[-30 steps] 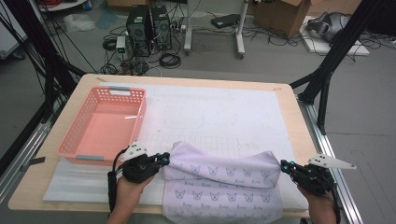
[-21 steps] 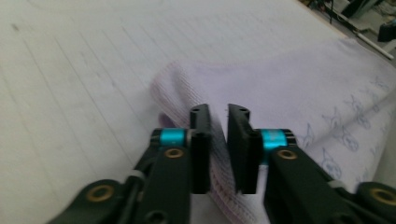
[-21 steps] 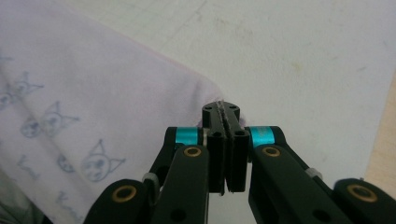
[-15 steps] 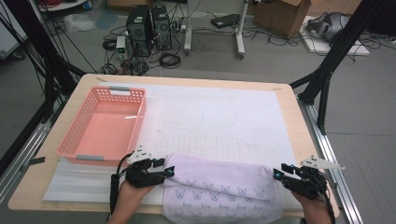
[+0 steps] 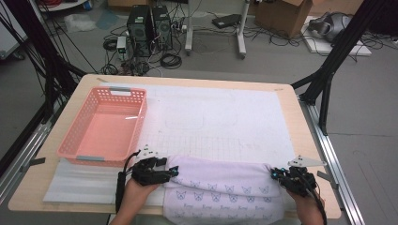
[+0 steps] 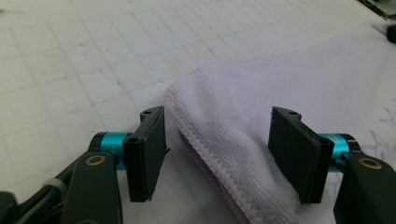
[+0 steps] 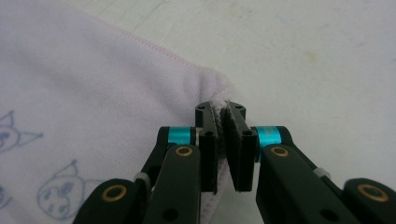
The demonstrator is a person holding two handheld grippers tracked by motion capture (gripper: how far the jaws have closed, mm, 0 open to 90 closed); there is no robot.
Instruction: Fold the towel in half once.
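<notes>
The person is working through a fold of the pale lilac towel, which is lying along the near edge of the table on the white gridded mat, already doubled over so that its folded edge is running from one hand to the other. The pink basket is standing well apart on the left half of the table. Judging by how the cloth is lying, the step in hand looks like a re-grip at the two ends of the fold before the next fold or a lift. The left gripper is sitting at the towel's left corner with its jaws standing wide apart; they have just been opening, and the thick stitched edge of the towel is lying between them with neither pad pressing on it, though the right-hand pad looks very near the cloth. The right gripper is at the opposite corner, and its jaws have just been closing: they are pinching the hem of the towel's corner between the pads, with the cloth bunching up in the narrow gap. The next move probably calls for the left jaws to be closing on the edge they are straddling, taking all layers, so that both ends are rising evenly.
</notes>
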